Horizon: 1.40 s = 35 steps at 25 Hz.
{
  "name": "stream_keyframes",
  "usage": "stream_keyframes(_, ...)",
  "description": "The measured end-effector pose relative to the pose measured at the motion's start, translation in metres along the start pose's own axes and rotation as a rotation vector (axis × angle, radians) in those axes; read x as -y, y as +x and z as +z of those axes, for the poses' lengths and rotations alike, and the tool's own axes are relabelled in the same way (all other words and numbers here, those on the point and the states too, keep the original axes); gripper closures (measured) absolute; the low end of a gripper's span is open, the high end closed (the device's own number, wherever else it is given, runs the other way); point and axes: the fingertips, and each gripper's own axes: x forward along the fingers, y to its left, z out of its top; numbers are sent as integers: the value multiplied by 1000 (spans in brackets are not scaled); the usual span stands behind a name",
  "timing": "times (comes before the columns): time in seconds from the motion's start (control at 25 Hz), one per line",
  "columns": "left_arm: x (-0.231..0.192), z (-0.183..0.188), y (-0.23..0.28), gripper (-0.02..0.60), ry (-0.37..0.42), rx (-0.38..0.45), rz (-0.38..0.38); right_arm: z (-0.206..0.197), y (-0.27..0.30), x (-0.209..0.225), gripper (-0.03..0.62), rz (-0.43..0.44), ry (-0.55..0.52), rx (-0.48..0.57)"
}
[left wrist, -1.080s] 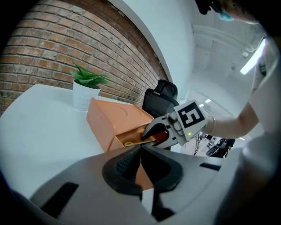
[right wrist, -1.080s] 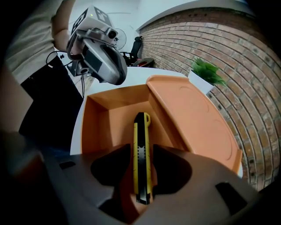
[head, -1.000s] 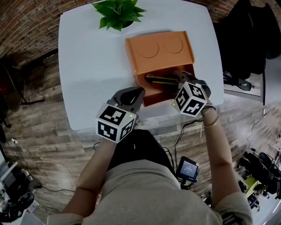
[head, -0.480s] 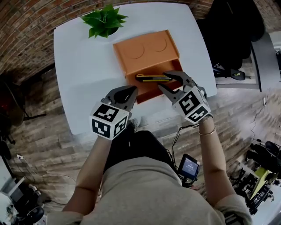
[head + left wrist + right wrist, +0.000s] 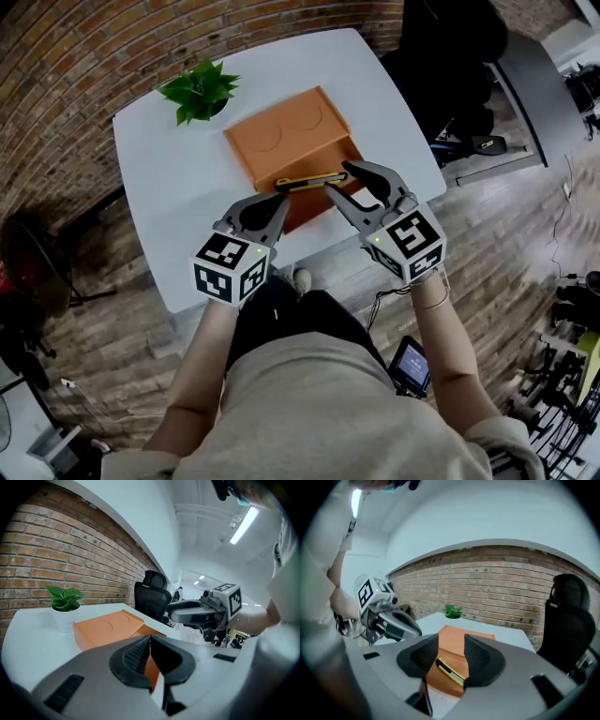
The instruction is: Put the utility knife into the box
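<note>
Both bare arms reach forward from the body, over the near edge of the white table (image 5: 155, 187). The left gripper (image 5: 278, 200) is held low, just in front of the box (image 5: 281, 141). Its jaws are pressed together with nothing between them. The right gripper (image 5: 339, 177) points at the open front part of the box, and its jaws are spread wide and hold nothing.

The knife (image 5: 309, 181) lies flat inside the open part of the box. Its right end is just beside the tips of the right gripper. I cannot tell if they touch. In the right gripper view the knife (image 5: 451, 671) shows in the gap between the jaws, a bit past them.

The knife is long and thin, yellow and black. The box is orange and smooth, with two round marks on its flat lid. The jaws are grey and curved, with dark ribbed pads (image 5: 133, 656). A small green plant (image 5: 199, 87) in a white pot stands at the far corner.
</note>
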Motion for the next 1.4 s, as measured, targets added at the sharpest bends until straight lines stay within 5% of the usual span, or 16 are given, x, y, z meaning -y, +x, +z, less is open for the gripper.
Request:
stream_keyframes(0.2,6,24,2,574,54,26,-25,36,-28,7,489,-4,264,216)
stream_keyframes(0.36,12,43,-2,574,81,63,-28,60,-50,2,586,-36,317,333)
stream_keyframes(0.52,22,56,-3,574,117,77,-56,69,-61,-4,594,-83,351,410)
stream_keyframes(0.84,42,62,6,574,181,66,-93,53,-68,10,595,-270,413,386)
stream_keyframes(1.4,34,59,11,575,152,46,-18,36,-67,7,595,-284,427,329)
